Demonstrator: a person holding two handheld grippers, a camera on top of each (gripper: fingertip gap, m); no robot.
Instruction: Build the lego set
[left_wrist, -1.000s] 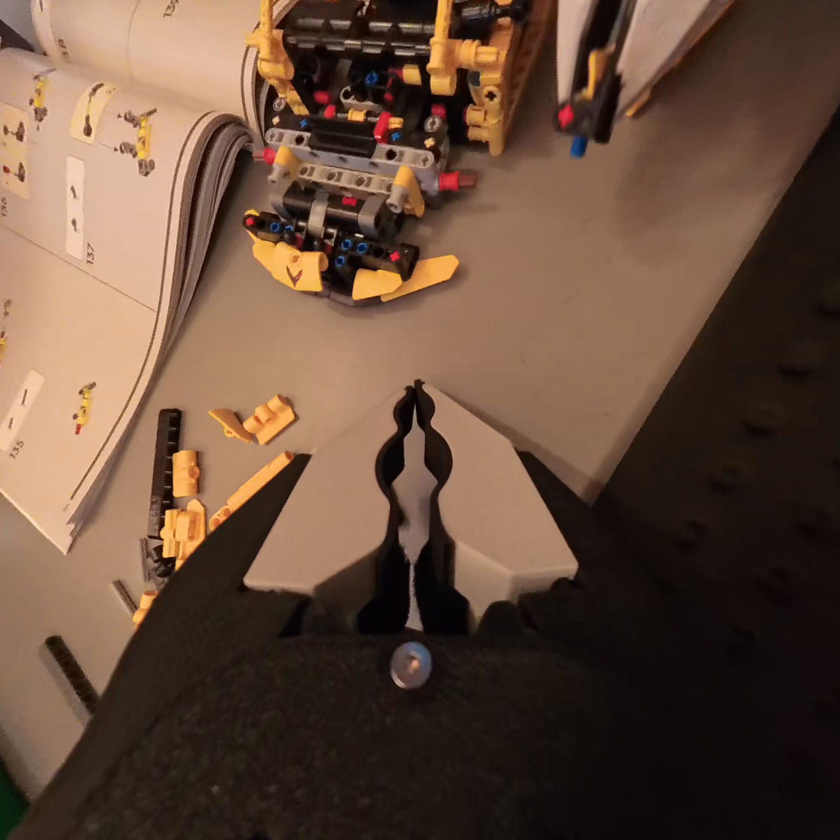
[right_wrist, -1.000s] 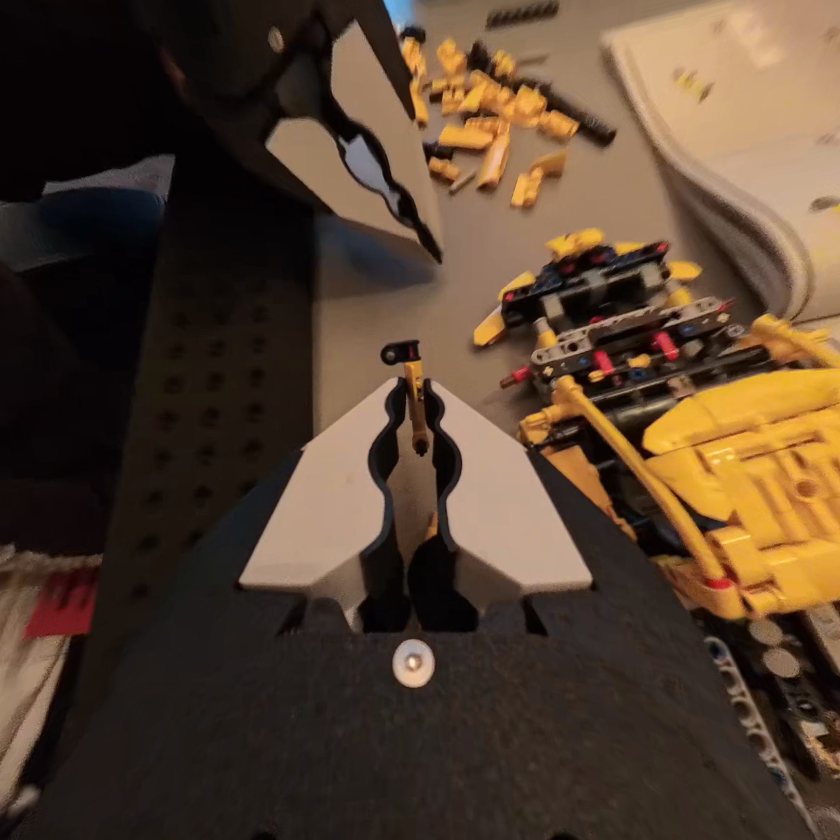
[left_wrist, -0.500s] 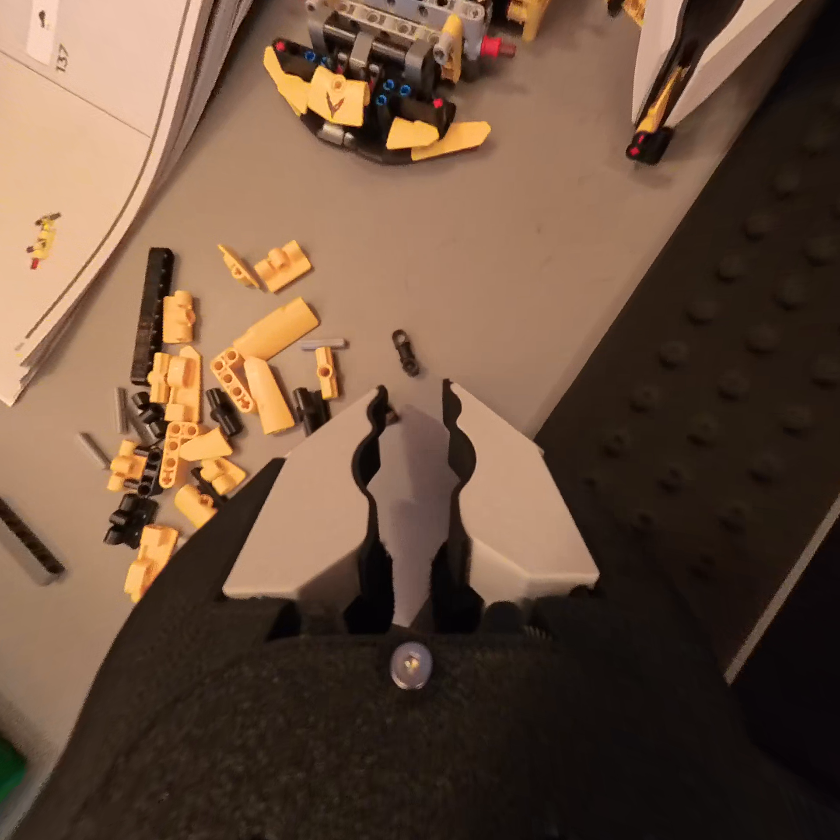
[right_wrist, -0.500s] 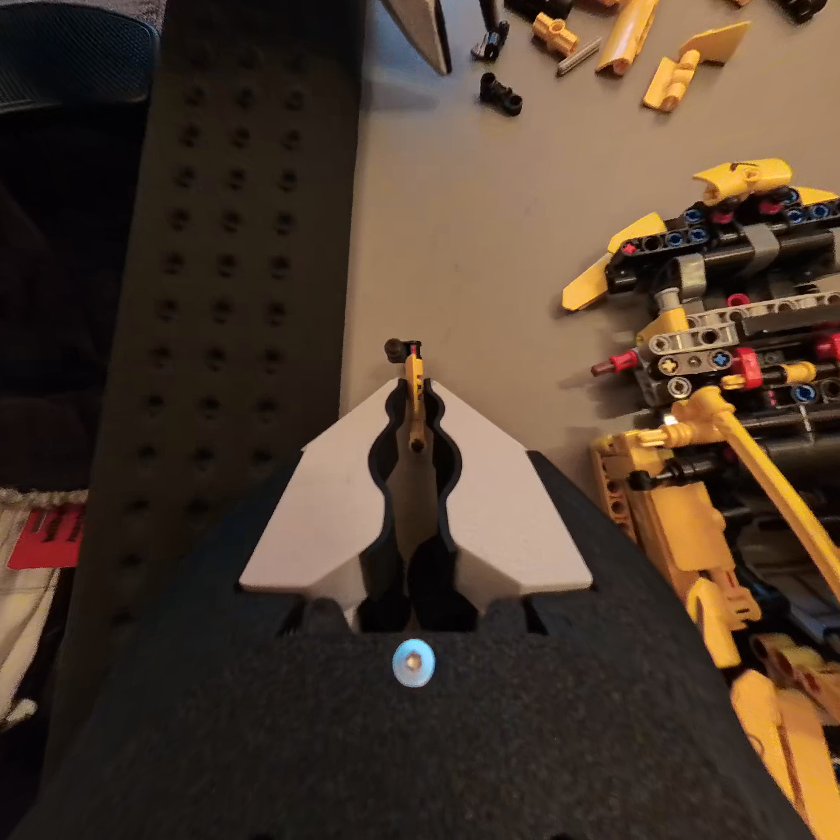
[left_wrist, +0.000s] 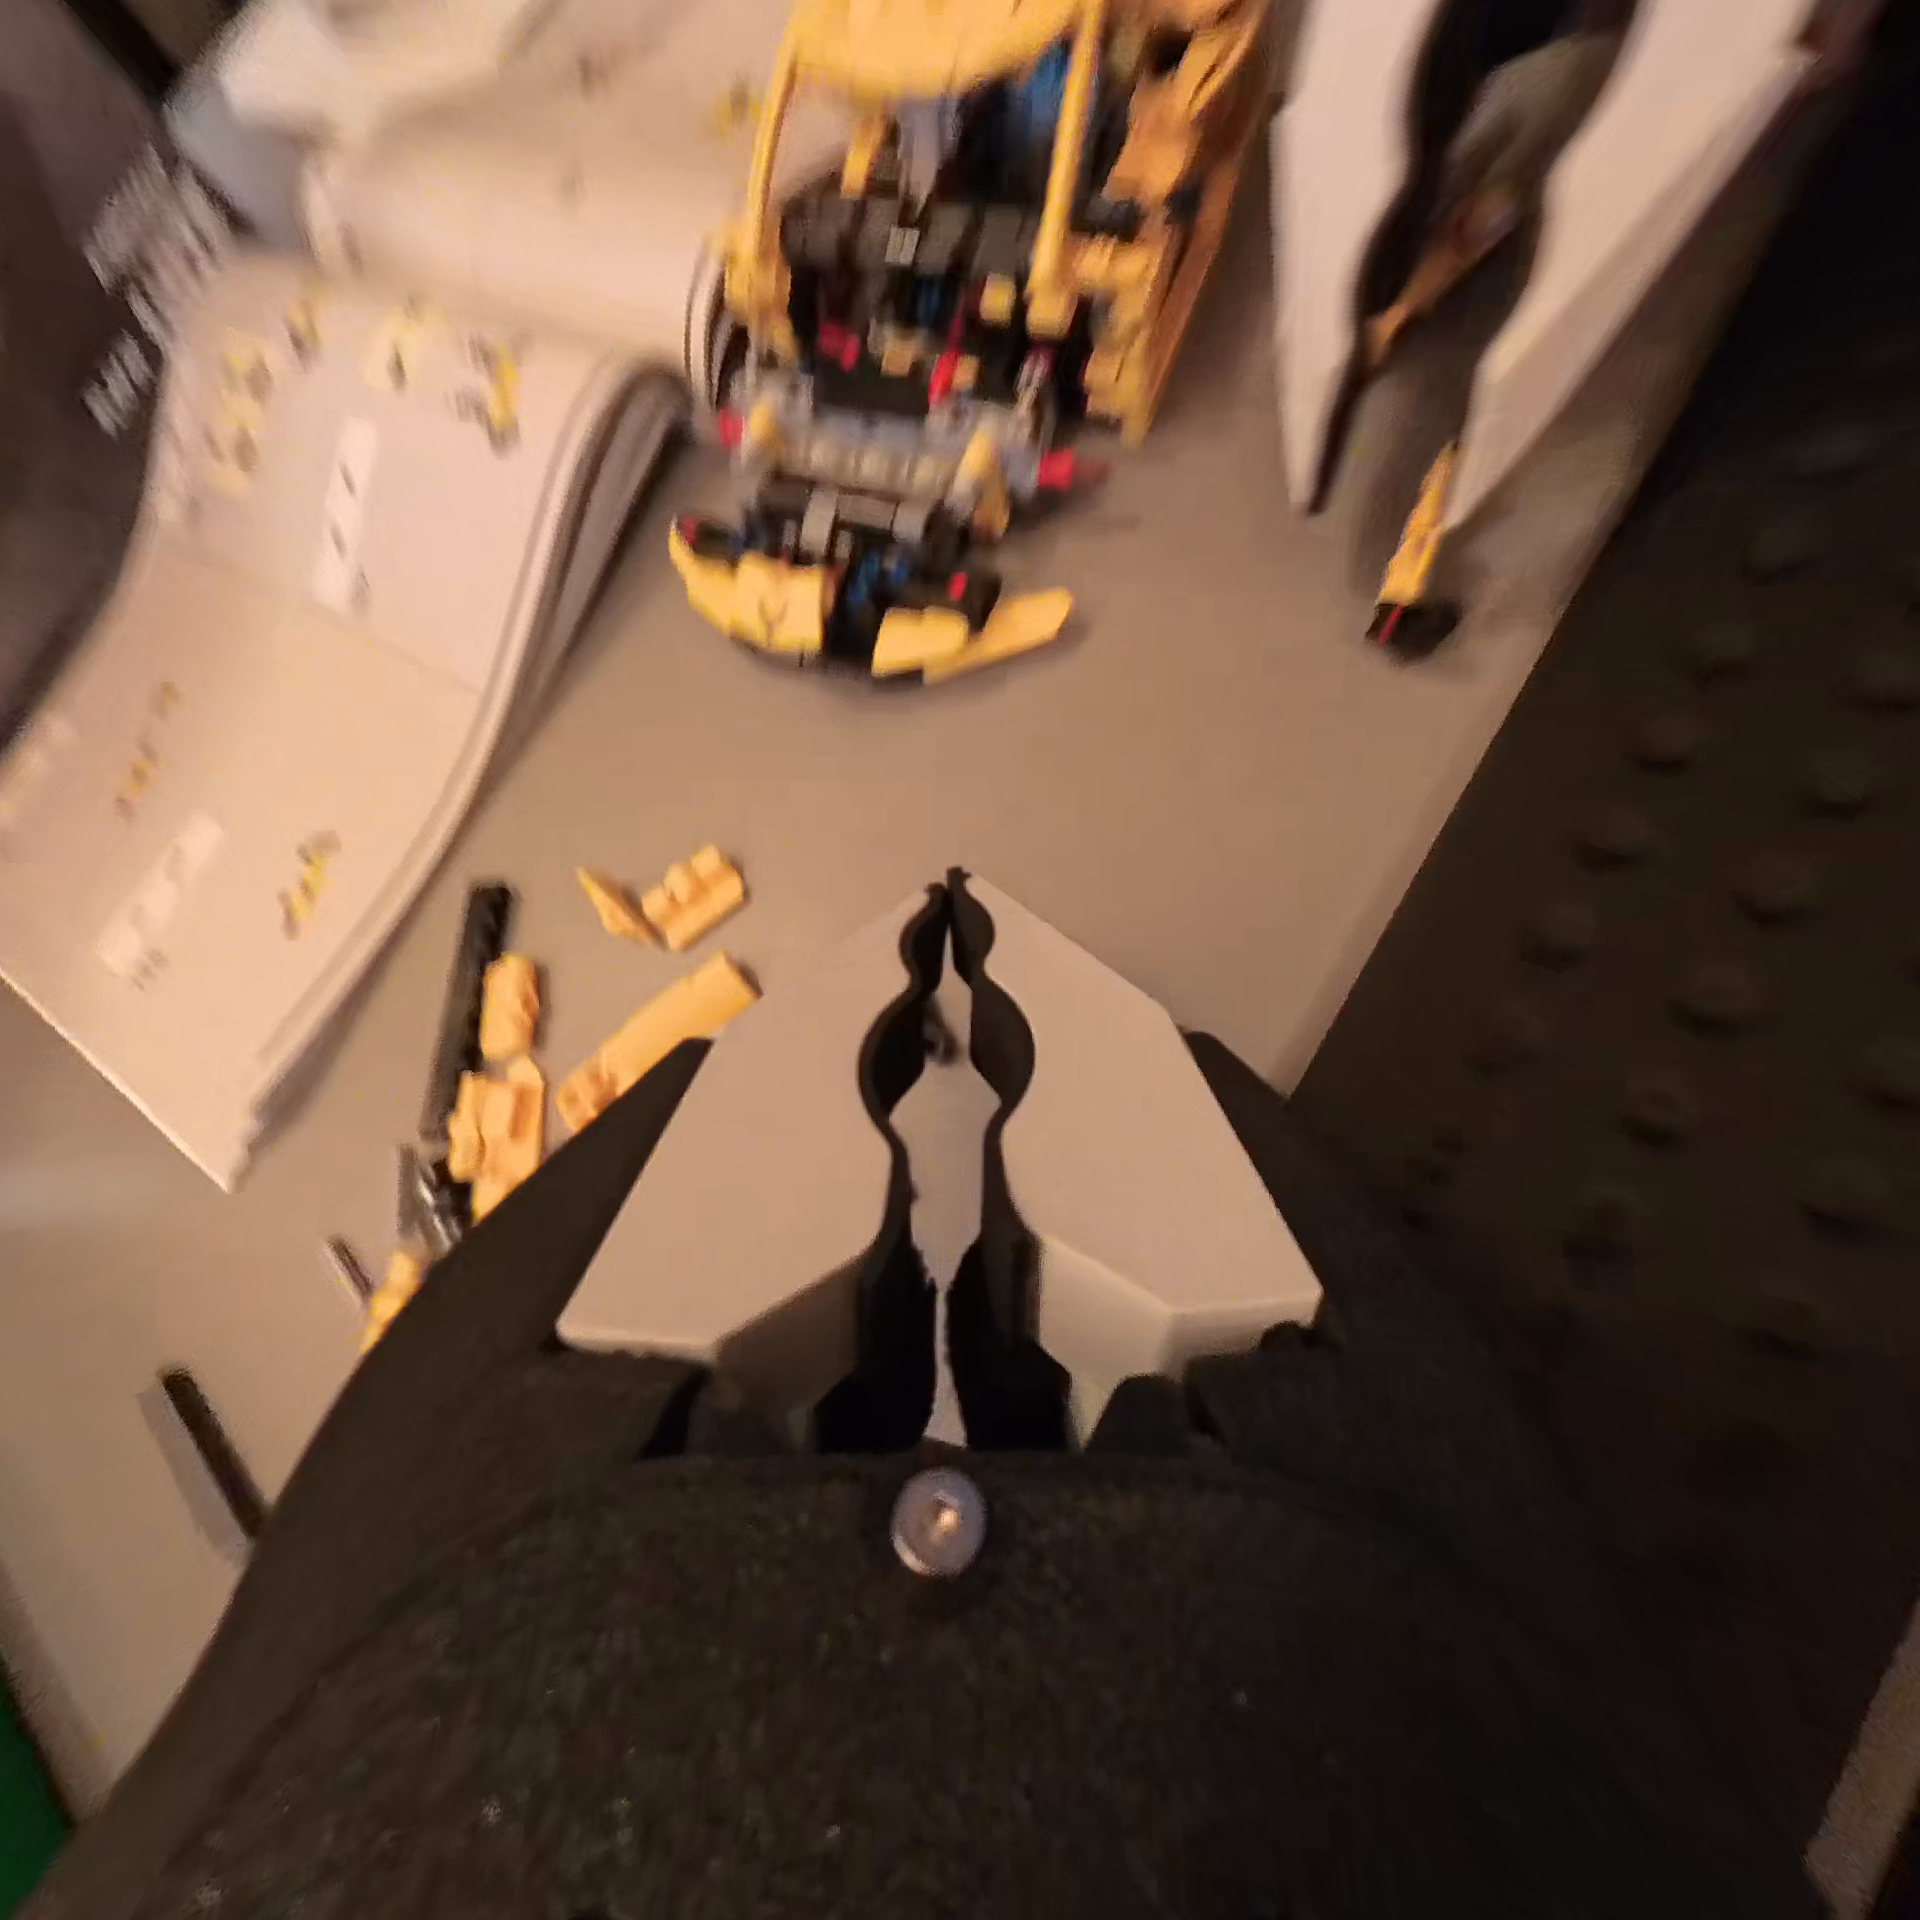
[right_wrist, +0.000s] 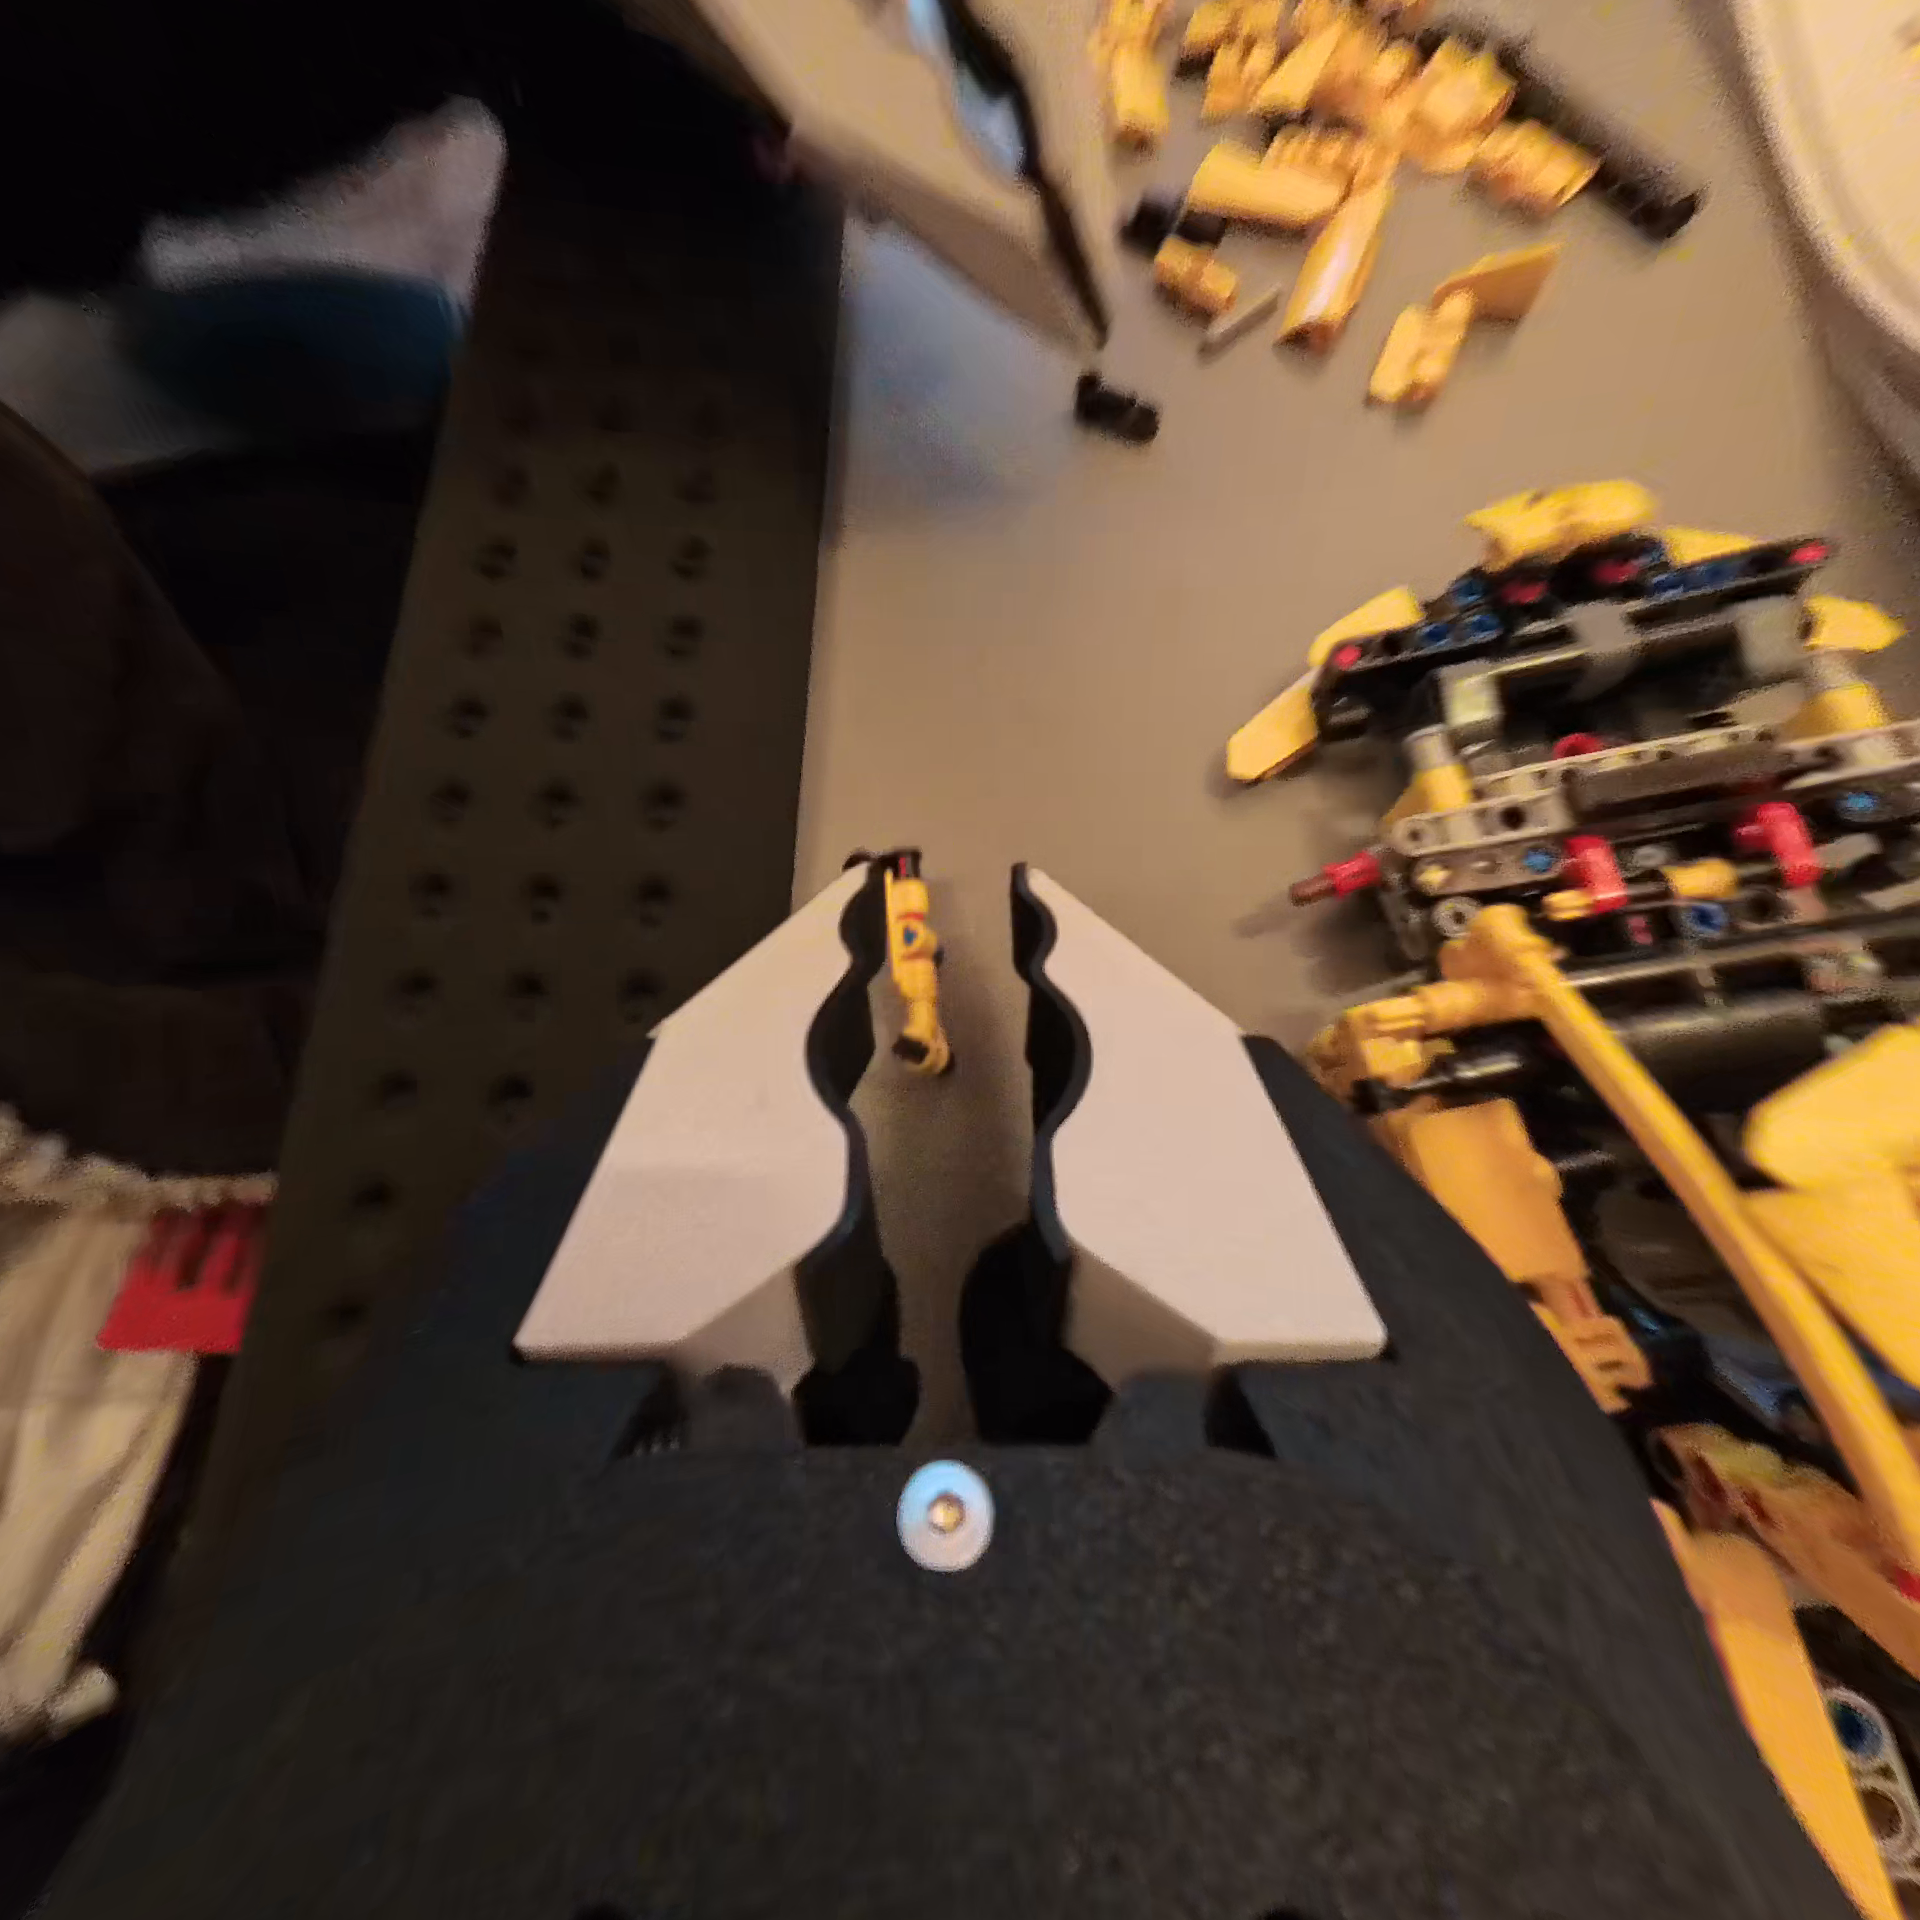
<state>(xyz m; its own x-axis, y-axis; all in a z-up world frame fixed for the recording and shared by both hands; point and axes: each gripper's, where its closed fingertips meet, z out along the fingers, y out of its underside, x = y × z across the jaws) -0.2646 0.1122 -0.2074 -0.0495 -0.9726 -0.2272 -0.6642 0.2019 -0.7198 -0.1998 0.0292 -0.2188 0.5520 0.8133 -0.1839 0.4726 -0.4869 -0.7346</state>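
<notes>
My left gripper (left_wrist: 951, 899) is shut above the grey table (left_wrist: 1091, 790); nothing shows at its tips. A small black connector (right_wrist: 1117, 405) lies on the table just beyond them in the right wrist view, where the left gripper (right_wrist: 1039, 208) shows at the top. My right gripper (right_wrist: 940, 878) is open. A slim yellow piece with a black and red end (right_wrist: 912, 966) sits between its fingers, close to the left pad and not pressed. In the left wrist view that piece (left_wrist: 1415, 551) is below the right gripper (left_wrist: 1392, 488). The yellow and black model (right_wrist: 1621, 831) is to the right.
A pile of loose yellow and black pieces (left_wrist: 499, 1070) lies left of my left gripper. The open instruction booklet (left_wrist: 312, 623) lies beyond it. A black perforated mat (left_wrist: 1662, 1039) borders the table. The model (left_wrist: 914, 416) stands at the far end. My right fingertips sit around 11 centimeters from my left ones. Measured from the fingertips, the small black connector (right_wrist: 1117, 405) is 4 centimeters or so from the left gripper and 12 centimeters from the right.
My left gripper opened over the loose pieces, then shut again and drew back. My right gripper opened and the yellow piece left its grasp.
</notes>
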